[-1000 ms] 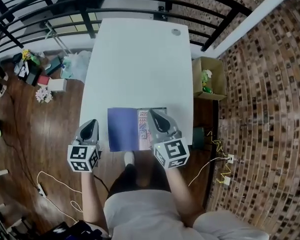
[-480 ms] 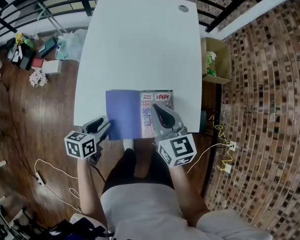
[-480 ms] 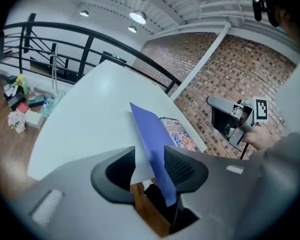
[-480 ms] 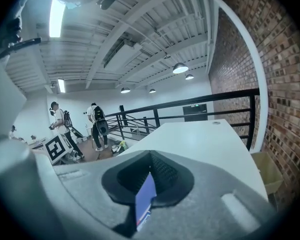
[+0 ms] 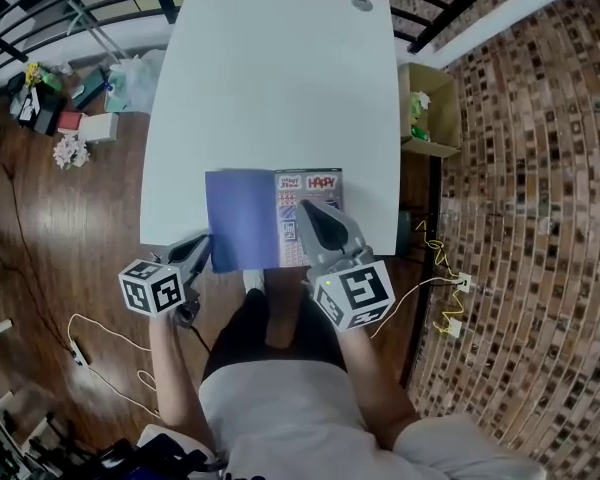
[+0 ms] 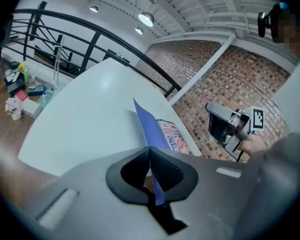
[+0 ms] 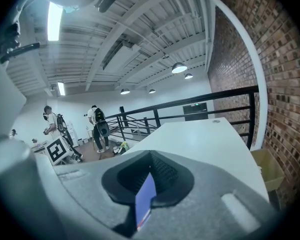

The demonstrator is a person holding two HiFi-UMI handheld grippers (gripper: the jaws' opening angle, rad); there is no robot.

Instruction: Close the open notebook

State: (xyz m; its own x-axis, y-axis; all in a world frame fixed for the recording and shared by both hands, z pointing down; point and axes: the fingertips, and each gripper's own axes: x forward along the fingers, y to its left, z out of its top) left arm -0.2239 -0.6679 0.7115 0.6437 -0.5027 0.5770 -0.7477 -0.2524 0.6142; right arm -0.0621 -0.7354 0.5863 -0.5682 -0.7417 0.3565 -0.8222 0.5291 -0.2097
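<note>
- The left gripper (image 5: pixel 202 251) has dropped onto the near left edge of the notebook (image 5: pixel 242 220) and now clenches its blue cover (image 6: pixel 147 126), so I judge the fold-over can begin.
- The right gripper (image 5: pixel 306 210) is clamped on the notebook's printed right-hand side.
- Beyond both claws the white table (image 5: pixel 270 78) lies bare, so nothing blocks the swing.
- Farther right, a cardboard box (image 5: pixel 427 118) stands off the table.

We stand in a loft-style workshop on a mezzanine: a brick wall (image 5: pixel 520 168), black metal railing (image 7: pixel 190 106), exposed ceiling beams (image 7: pixel 140 14) with hanging lamps (image 7: pixel 179 68), wood floor (image 5: pixel 50 248), and a white surface (image 5: pixel 270 88).
</note>
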